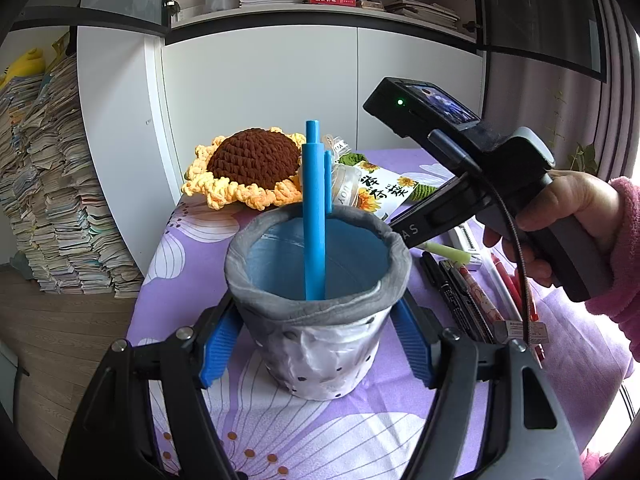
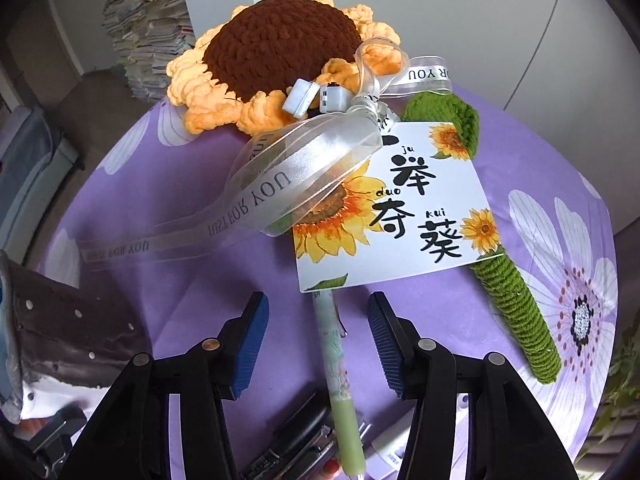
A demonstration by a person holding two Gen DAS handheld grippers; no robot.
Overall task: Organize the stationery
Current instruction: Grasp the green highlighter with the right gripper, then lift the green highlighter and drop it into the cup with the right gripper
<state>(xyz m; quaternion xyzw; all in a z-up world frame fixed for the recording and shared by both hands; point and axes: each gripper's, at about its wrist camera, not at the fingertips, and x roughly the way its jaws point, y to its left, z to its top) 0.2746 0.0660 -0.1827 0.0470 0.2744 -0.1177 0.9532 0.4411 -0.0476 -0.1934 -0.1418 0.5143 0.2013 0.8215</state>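
Left gripper (image 1: 316, 344) steadies holder; right gripper (image 2: 316, 344) lines up a pen.
Left jaws clamped on grey perforated pen holder (image 1: 320, 304) so it stays upright; right jaws apart, pale green pen (image 2: 340, 380) between them, untouched.

Left gripper (image 1: 316, 344): blue pads pressed on both sides of the grey pen pot (image 1: 318, 300)
Pot contents: blue pen (image 1: 314, 216) standing upright
Right gripper (image 1: 404, 236): held by a hand (image 1: 560, 220), tips hidden behind the pot's rim
Table (image 1: 280, 432) right edge: loose pens (image 1: 464, 292) lying side by side
Far edge: crochet sunflower (image 1: 250, 168)
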